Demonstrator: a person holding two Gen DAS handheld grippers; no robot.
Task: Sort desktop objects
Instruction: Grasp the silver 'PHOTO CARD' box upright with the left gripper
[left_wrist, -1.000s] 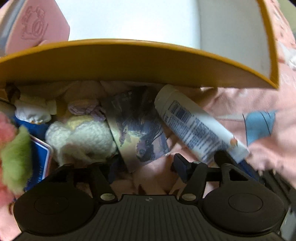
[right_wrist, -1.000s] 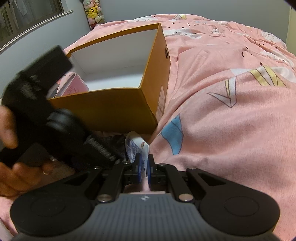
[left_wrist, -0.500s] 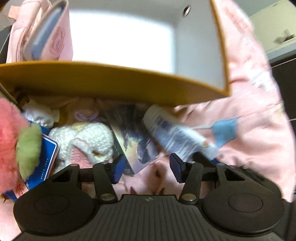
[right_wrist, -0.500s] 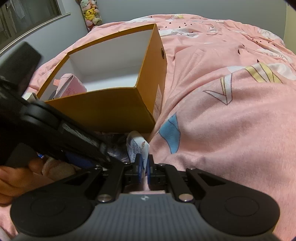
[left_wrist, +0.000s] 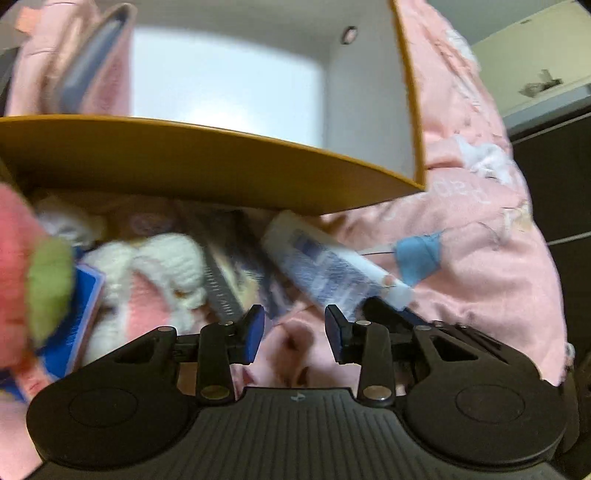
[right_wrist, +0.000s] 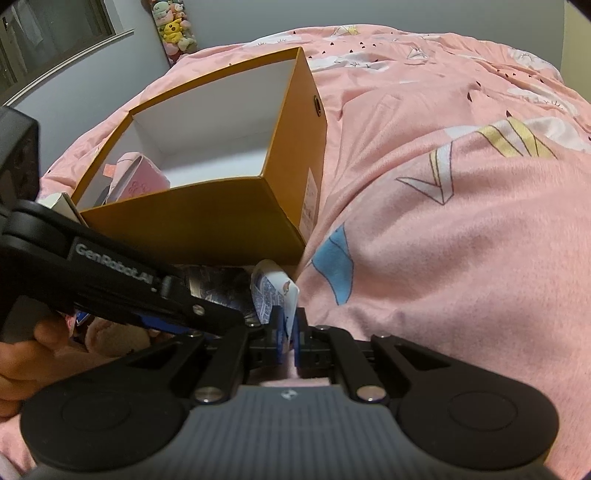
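Observation:
An orange cardboard box (right_wrist: 207, 218) with a white inside stands on the pink bed. A white tube (right_wrist: 273, 291) with blue print lies at the foot of its front wall. My right gripper (right_wrist: 290, 325) is shut on the tube's flat end. In the left wrist view the tube (left_wrist: 325, 266) slants beside a dark picture card (left_wrist: 236, 258). My left gripper (left_wrist: 295, 332) hovers just before them. Its jaws are closing, with only pink bedding between them.
A pink pouch (right_wrist: 142, 181) leans inside the box's left end. Left of the card lie a white crocheted toy (left_wrist: 162, 262), a blue card (left_wrist: 86, 295) and a pink-and-green plush (left_wrist: 33, 266). A hand (right_wrist: 22, 350) holds the left gripper. Pink duvet (right_wrist: 461, 240) spreads to the right.
My left gripper has lifted and tilted up, showing more of the box's inside, and its jaws have narrowed a good deal. The right gripper has kept still, shut on the tube.

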